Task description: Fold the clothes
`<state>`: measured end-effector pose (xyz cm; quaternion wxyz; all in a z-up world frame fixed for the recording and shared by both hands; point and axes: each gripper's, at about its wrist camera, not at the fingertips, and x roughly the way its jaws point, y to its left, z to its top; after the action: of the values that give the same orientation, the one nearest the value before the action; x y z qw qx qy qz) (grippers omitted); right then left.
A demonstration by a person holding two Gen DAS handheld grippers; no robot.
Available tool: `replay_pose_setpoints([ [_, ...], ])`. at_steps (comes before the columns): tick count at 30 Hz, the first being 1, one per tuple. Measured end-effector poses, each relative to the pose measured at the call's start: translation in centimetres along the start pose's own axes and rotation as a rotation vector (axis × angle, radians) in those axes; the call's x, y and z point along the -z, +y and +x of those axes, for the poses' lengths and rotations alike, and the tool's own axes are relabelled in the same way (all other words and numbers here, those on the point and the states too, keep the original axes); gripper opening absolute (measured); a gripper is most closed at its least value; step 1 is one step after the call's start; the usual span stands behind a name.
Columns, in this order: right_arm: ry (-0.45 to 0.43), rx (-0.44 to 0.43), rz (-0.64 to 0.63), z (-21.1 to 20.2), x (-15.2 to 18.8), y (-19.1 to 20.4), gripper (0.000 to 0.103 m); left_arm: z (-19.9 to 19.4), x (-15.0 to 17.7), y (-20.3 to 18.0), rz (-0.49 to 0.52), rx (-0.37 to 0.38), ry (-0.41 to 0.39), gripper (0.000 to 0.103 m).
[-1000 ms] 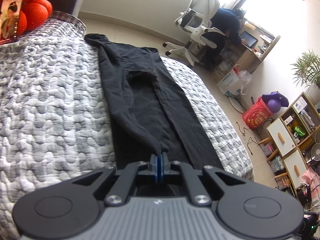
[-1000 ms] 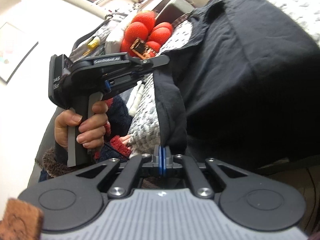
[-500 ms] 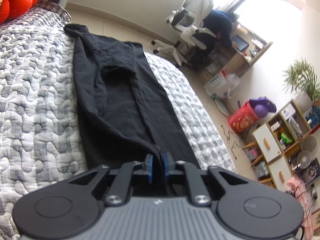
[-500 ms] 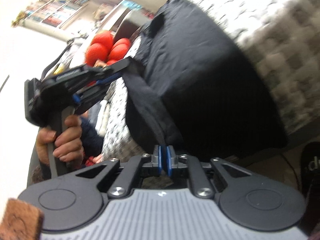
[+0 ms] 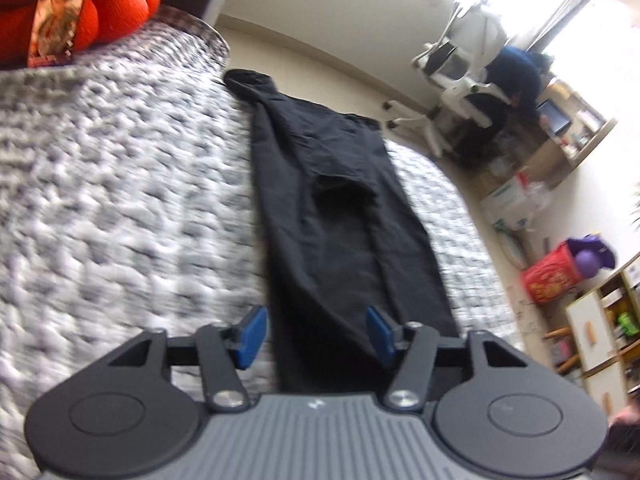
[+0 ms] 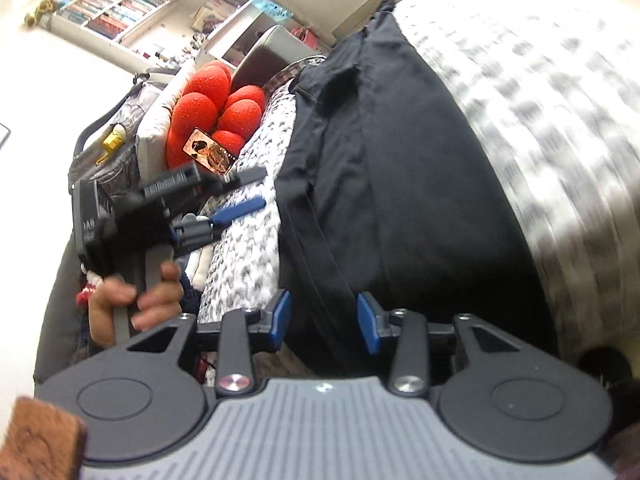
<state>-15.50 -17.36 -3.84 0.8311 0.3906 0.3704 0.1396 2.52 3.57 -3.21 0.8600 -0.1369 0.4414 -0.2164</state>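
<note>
Letting go of the black garment [image 5: 340,220] lying long across the grey quilted bed [image 5: 120,200].

We are finding both views motion-blurred, and the cloth's near end is hidden under the tools. Our left gripper [image 5: 316,334] and right gripper [image 6: 325,322] have just been opening; their blue pads are standing apart, cloth between them but unclamped. The left hand [image 6: 132,304] is showing at lower left of the right view.

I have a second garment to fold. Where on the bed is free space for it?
The grey-white quilted bedspread is bare between the long black garment and the red bumpy cushion. A narrower strip lies bare beyond the garment, toward the floor. The cushion corner is crowded.
</note>
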Motion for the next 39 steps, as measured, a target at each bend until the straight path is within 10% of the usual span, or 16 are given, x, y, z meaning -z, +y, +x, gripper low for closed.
replay_pose_setpoints([
  [11, 0.033, 0.026, 0.071, 8.8, -13.2, 1.5, 0.043, 1.8, -3.5, 0.5, 0.042, -0.18, -0.197, 0.074],
  [39, -0.105, -0.112, 0.185, 20.5, -26.2, -5.6, 0.044, 10.7, -9.3, 3.8, -0.055, -0.1, -0.269, 0.052],
])
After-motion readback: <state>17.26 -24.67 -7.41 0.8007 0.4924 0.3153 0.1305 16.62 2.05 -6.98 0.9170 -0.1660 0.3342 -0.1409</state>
